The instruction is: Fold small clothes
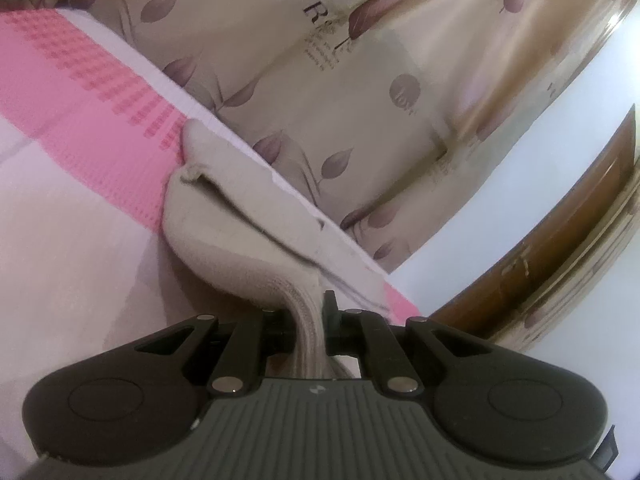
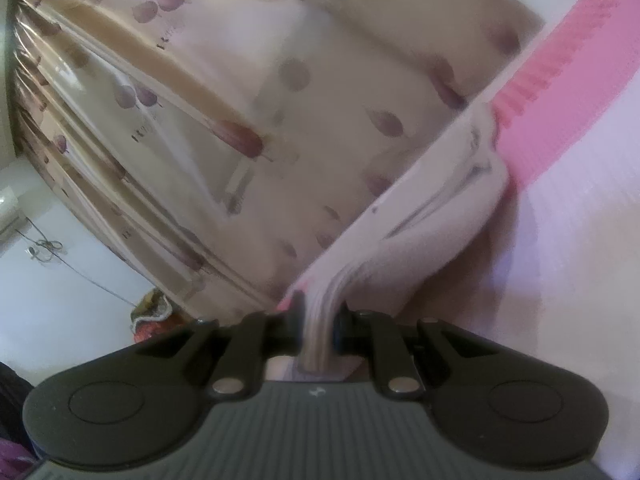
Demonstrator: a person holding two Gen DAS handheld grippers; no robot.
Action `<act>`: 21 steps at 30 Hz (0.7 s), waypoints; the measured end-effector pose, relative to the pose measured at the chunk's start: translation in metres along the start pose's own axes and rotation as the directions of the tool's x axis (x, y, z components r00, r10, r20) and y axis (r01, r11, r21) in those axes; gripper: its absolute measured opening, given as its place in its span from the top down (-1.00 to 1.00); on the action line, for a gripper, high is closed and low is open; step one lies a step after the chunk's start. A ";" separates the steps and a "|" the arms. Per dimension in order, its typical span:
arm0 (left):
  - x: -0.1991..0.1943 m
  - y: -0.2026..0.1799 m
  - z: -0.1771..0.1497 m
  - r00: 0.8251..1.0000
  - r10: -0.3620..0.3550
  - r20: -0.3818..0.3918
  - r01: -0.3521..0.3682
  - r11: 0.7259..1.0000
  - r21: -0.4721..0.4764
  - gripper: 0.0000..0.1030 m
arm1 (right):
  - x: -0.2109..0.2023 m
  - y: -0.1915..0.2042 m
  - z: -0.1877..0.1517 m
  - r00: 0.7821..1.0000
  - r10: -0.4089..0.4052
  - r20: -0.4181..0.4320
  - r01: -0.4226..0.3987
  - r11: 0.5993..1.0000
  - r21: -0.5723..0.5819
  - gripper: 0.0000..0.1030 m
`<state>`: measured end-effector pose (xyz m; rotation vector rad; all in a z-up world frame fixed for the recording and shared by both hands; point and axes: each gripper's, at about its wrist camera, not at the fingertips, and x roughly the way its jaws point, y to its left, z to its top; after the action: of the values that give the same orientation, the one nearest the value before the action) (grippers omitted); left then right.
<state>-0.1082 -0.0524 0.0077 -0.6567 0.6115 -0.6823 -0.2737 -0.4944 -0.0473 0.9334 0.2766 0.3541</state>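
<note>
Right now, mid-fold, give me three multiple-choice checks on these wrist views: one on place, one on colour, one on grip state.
1. Where does the garment lie?
A. on the bed, across the pink stripe
B. on the floor
C. on a chair

2. What colour is the garment?
A. blue
B. beige
C. black

3. How do the left gripper and right gripper stand?
A. both open
B. only the left shut
C. both shut on the garment

Answers:
1. A, its far end lies over the pink stripe.
2. B, plain beige knit.
3. C, bunched cloth is pinched between each pair of fingers.
</note>
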 end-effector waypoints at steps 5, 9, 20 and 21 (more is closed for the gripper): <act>0.004 -0.011 0.012 0.999 -0.011 0.039 0.010 1.000 0.018 0.82 | 0.006 0.006 0.010 0.999 0.022 0.025 -0.022 1.000 -0.020 0.74; 0.008 -0.018 0.022 0.998 -0.014 0.059 0.012 1.000 0.029 0.82 | 0.012 0.009 0.020 0.998 0.038 0.048 -0.037 0.999 -0.023 0.74; 0.018 -0.029 0.050 0.995 0.002 0.105 -0.002 1.000 0.006 0.82 | 0.029 0.018 0.055 0.993 0.066 0.095 -0.063 0.997 -0.040 0.73; 0.019 -0.029 0.053 0.994 0.002 0.108 -0.003 1.000 0.004 0.82 | 0.030 0.019 0.058 0.993 0.066 0.099 -0.062 0.997 -0.043 0.73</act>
<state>-0.0706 -0.0659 0.0565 -0.6843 0.5110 -0.6415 -0.2278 -0.5140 -0.0019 0.9199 0.1468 0.3693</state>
